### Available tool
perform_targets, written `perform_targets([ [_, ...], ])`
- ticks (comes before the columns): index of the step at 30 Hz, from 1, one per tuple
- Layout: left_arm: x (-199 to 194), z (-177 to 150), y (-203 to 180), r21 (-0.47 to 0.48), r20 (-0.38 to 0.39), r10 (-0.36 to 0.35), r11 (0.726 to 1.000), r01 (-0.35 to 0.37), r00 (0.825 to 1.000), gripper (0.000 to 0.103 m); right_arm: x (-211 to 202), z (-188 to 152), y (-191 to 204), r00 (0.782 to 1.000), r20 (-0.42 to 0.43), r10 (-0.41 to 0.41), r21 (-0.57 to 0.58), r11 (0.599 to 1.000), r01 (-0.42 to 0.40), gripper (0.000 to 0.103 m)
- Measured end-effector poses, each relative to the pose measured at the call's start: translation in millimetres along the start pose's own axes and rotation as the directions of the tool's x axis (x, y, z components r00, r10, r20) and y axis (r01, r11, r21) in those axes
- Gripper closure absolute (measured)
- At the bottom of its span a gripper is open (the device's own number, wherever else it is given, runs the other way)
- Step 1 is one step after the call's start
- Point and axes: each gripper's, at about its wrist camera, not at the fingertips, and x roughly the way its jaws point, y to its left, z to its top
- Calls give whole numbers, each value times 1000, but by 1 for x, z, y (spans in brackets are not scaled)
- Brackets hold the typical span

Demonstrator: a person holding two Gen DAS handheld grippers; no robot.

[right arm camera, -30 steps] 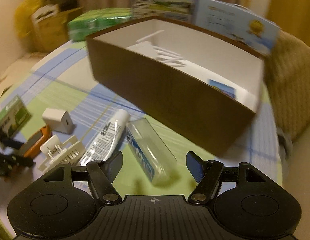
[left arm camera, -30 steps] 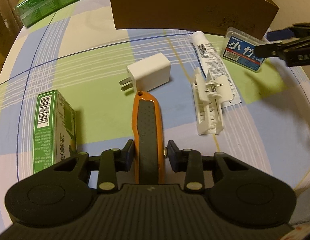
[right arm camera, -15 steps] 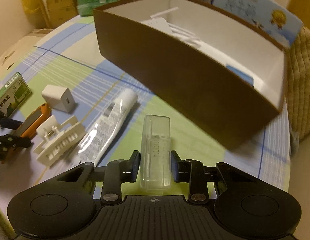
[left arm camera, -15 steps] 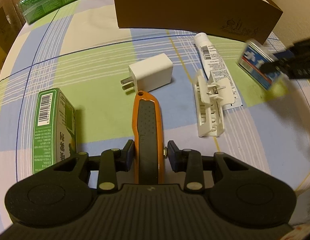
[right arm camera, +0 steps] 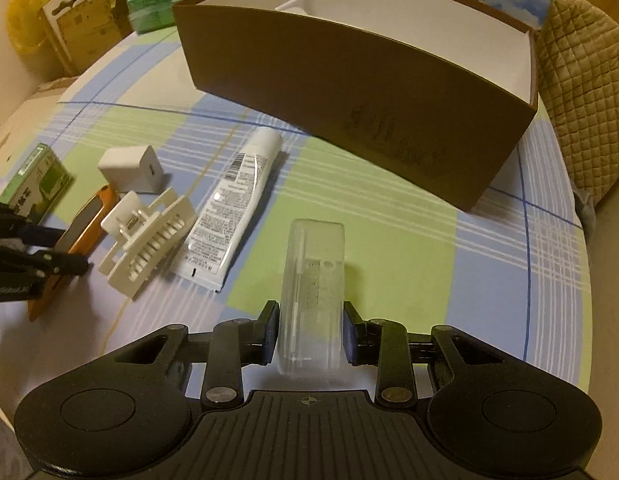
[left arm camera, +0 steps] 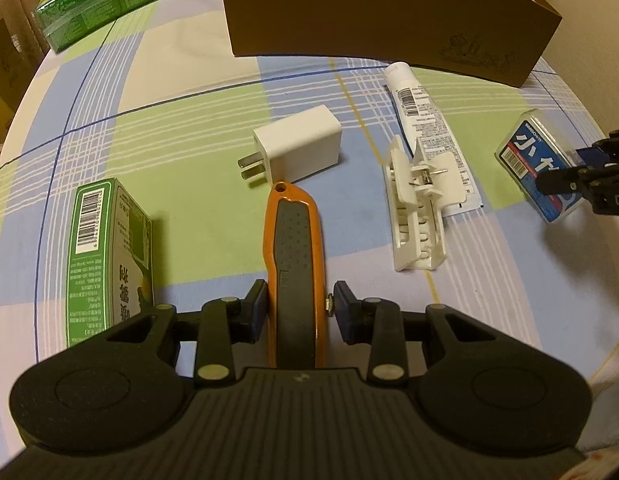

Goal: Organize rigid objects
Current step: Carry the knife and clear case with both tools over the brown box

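Left gripper: clamped on the knife, near the table's front edge.
Right gripper: clamped across the clear case, near the box.
Handling: likely light, stiff, slick plastic; grip mid-sides.

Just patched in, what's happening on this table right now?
Both hand-held grippers have something. The left gripper is closed on the orange-and-grey utility knife, which lies on the checked tablecloth. The right gripper is shut on the clear plastic case with a blue label, facing the open brown cardboard box. A white plug adapter, a white plastic clip, a white tube and a small green carton lie loose on the cloth.
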Motion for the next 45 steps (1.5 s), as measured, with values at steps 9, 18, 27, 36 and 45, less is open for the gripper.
perform_targets([
  [9, -16, -4, 6, -28, 19, -12, 1000, 12, 1000, 72, -8, -7, -1, 999, 25, 21, 59, 998, -23, 75],
  [18, -51, 5, 9, -52, 87, -42, 998, 47, 995, 72, -40, 3, 3, 994, 97, 39, 84, 995, -47, 76],
  [27, -81, 37, 7, -48, 170, -75, 995, 84, 983, 72, -66, 19, -3, 984, 169, 52, 121, 990, -73, 75],
  [36, -93, 98, -5, 31, 258, -97, 995, 93, 961, 72, -83, 51, -22, 968, 248, 44, 149, 985, -83, 75],
  [45, -87, 184, -22, 105, 325, -116, 991, 86, 939, 72, -87, 108, -51, 944, 331, 18, 183, 980, -83, 76],
])
